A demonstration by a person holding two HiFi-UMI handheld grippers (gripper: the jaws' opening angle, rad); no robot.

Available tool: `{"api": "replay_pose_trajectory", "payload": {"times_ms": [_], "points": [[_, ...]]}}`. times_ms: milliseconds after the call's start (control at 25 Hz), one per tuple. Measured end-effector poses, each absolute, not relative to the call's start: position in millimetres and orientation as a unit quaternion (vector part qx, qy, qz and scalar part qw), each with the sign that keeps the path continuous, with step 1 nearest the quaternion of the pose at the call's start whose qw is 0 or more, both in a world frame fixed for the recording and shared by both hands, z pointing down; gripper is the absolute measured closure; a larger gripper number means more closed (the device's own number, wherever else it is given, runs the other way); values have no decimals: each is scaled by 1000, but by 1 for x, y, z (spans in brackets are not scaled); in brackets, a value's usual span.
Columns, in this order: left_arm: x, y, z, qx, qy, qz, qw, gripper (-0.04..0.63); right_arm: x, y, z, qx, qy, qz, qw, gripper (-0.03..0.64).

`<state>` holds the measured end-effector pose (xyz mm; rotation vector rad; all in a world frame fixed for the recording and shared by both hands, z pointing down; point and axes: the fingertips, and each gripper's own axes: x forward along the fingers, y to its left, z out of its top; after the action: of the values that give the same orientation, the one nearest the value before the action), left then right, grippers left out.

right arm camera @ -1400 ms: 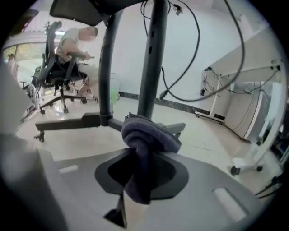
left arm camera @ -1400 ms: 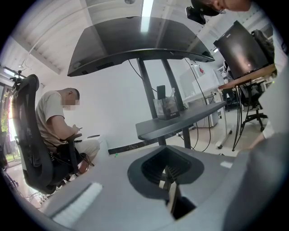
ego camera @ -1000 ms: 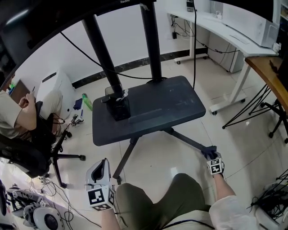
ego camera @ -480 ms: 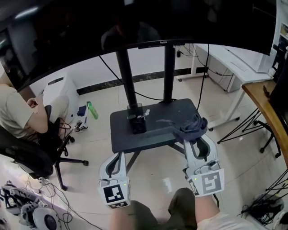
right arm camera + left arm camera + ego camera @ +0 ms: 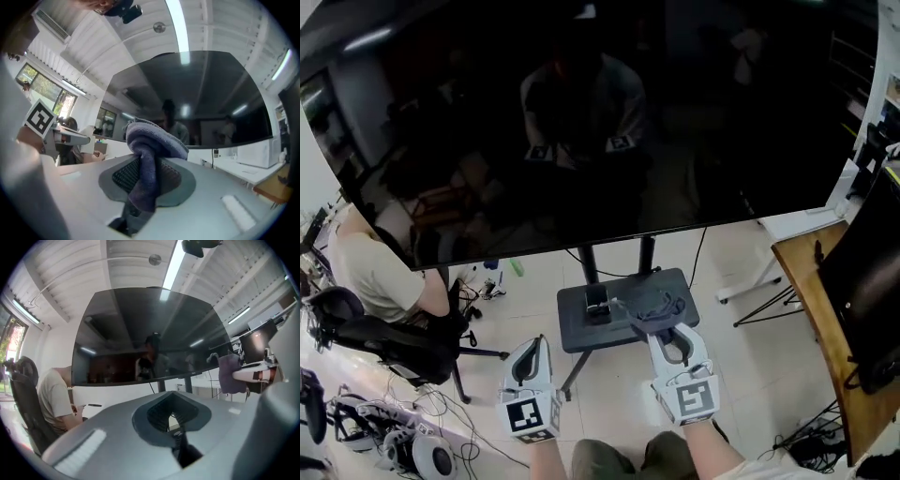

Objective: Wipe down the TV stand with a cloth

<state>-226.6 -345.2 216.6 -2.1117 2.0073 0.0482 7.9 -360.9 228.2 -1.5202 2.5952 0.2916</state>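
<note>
A dark TV screen (image 5: 581, 122) fills the upper head view, on two black poles (image 5: 586, 262) above the stand's dark grey shelf (image 5: 581, 333). My right gripper (image 5: 664, 323) is shut on a bunched blue-grey cloth (image 5: 656, 307), which shows in front of the shelf's right half. The right gripper view has the cloth (image 5: 150, 159) draped over the closed jaws of the right gripper (image 5: 149, 174), with the screen behind. My left gripper (image 5: 531, 349) is held level beside it, left of the shelf. Its jaws, in the left gripper view (image 5: 172, 417), are shut with nothing between them.
A small black box (image 5: 596, 302) sits on the shelf's left part. A person (image 5: 380, 272) sits on an office chair (image 5: 389, 337) at the left. Cables and devices (image 5: 384, 441) litter the floor lower left. A wooden table (image 5: 825, 328) and tripod legs (image 5: 769, 300) stand at the right.
The view has pulled back and up, so the screen now fills the top. My right gripper rose with the cloth from the floor by the stand's leg; the left gripper rose too.
</note>
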Motion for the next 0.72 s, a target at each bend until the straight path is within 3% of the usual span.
{"api": "replay_pose_trajectory", "payload": {"times_ms": [80,200,280,440,720], "points": [[-225,-327,168,-717,686,-12,122,330,16,-339,187,-512,857,54,27,534],[-216,-281,79,-717,690,-18,96,330,34,-293,99,-508,858,60,47,532],[-195,-245,17,-722,687,-13,84,330,47,-249,34,-507,860,43,25,532],[-135,-188,-86,-741,664,2,100,330,78,-195,-65,-493,862,105,50,532],[-61,-130,-161,-771,619,53,138,330,124,-126,-138,-497,852,139,85,532]]}}
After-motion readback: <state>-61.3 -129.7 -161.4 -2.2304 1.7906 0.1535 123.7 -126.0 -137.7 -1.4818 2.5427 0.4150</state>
